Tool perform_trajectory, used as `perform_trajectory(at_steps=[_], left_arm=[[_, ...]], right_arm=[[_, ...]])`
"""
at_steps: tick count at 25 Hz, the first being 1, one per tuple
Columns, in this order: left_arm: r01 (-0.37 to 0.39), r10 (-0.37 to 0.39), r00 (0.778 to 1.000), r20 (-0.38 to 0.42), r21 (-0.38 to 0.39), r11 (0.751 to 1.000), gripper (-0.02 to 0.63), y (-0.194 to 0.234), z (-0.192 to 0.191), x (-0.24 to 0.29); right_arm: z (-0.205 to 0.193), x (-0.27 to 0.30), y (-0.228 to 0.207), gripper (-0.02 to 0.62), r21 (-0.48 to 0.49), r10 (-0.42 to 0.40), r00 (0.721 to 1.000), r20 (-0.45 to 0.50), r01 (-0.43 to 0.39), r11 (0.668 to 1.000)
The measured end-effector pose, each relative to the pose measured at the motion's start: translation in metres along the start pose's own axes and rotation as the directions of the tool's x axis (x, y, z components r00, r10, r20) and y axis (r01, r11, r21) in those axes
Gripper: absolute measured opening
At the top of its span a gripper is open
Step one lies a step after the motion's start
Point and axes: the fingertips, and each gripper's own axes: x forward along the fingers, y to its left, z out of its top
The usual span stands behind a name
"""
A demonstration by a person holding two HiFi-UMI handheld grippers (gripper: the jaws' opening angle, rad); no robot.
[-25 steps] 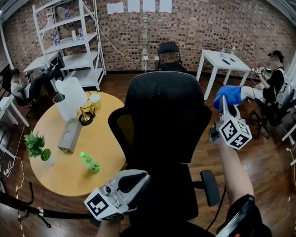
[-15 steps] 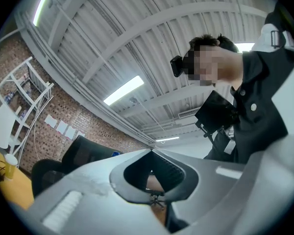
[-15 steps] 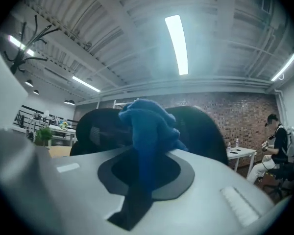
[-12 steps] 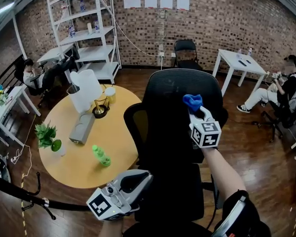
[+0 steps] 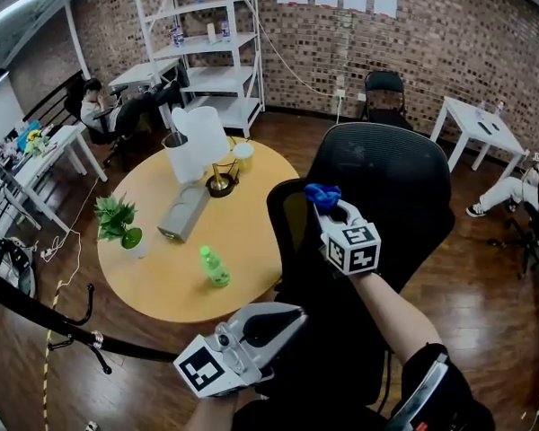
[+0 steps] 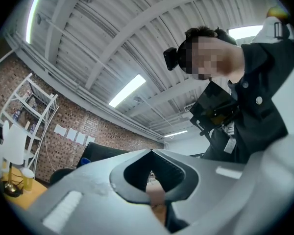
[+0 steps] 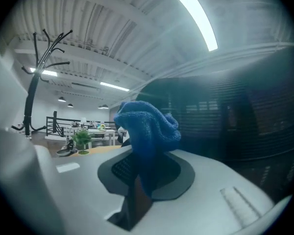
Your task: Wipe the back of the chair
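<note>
A black mesh office chair [image 5: 391, 187] stands with its back towards me, and its dark mesh back [image 7: 235, 116] fills the right of the right gripper view. My right gripper [image 5: 328, 206] is shut on a blue cloth [image 5: 322, 194], held at the left edge of the chair back at mid height. The cloth [image 7: 147, 126] bunches above the closed jaws. My left gripper [image 5: 278, 317] hangs low near the chair seat, tilted upwards, its jaws shut with nothing between them. The chair back [image 6: 108, 153] shows small in the left gripper view.
A round yellow table [image 5: 193, 241] stands left of the chair with a green bottle [image 5: 214, 266], a potted plant [image 5: 117, 221] and a white jug [image 5: 198, 142]. White shelving [image 5: 207, 43], a white table [image 5: 481, 124] and seated people ring the room.
The right gripper with the cloth has swept from beyond the chair's right edge across its back to the left edge. The head view has shifted. The left gripper stays low.
</note>
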Motion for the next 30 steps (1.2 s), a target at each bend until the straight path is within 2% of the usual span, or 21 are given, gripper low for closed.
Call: perform_trajectory(at_steps=[3,6,8,11,13,17,23,30], left_arm=[[-0.018,0.018,1.0,0.005,0.004,1.0,0.005,-0.003,0.004,-0.002],[-0.034,0.034,0.999,0.008,0.012,0.999,0.005,-0.009,0.006,-0.003],[-0.05,0.05,0.999,0.007,0.02,0.999,0.005,-0.01,0.008,-0.005],[-0.064,0.064,0.998,0.009,0.024,0.998,0.005,-0.009,0.012,-0.006],[-0.061,0.061,0.998,0.004,0.024,0.998,0.005,-0.01,0.009,-0.004],[-0.033,0.034,0.999,-0.016,0.013,0.999,0.004,-0.012,-0.002,0.007],[0.064,-0.064,0.997,-0.038,-0.012,0.998,0.004,-0.015,-0.026,0.036],[0.224,-0.227,0.973,-0.042,-0.063,0.973,0.005,-0.045,-0.044,0.079]], right_arm=[[-0.011,0.023,0.048,0.054,0.002,0.146,0.989,-0.035,-0.146,0.989],[-0.013,0.034,0.099,0.054,0.034,0.36,0.933,-0.028,-0.359,0.933],[-0.015,0.043,0.105,0.054,0.129,0.405,0.914,-0.001,-0.402,0.907],[-0.023,0.06,0.069,0.054,0.303,0.322,0.947,0.02,-0.313,0.9],[-0.031,0.058,0.04,0.054,0.35,0.271,0.962,0.026,-0.263,0.899],[-0.037,0.036,0.005,0.054,0.333,0.224,0.974,0.04,-0.224,0.916],[-0.051,-0.009,-0.067,0.054,0.362,0.076,0.996,0.054,-0.09,0.928],[-0.063,-0.091,-0.162,0.054,0.371,-0.12,0.992,0.048,0.094,0.924]])
